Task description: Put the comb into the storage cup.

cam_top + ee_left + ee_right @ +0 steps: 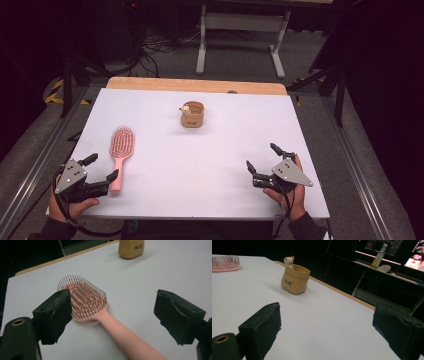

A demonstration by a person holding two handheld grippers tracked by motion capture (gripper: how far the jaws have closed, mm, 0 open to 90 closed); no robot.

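Note:
A pink hairbrush lies bristles up on the white table at the left, handle toward the near edge. My left gripper is open at the near left, right beside the handle; in the left gripper view the hairbrush lies between and ahead of the wide-apart jaws. A small tan pouch with a bear figure stands upright at the centre back, and the pouch appears ahead in the right gripper view. My right gripper is open at the near right, nothing between its jaws.
A wooden strip runs along the table's far edge. Beyond it stand a white desk frame and floor cables. A bottle sits on a distant shelf in the right gripper view.

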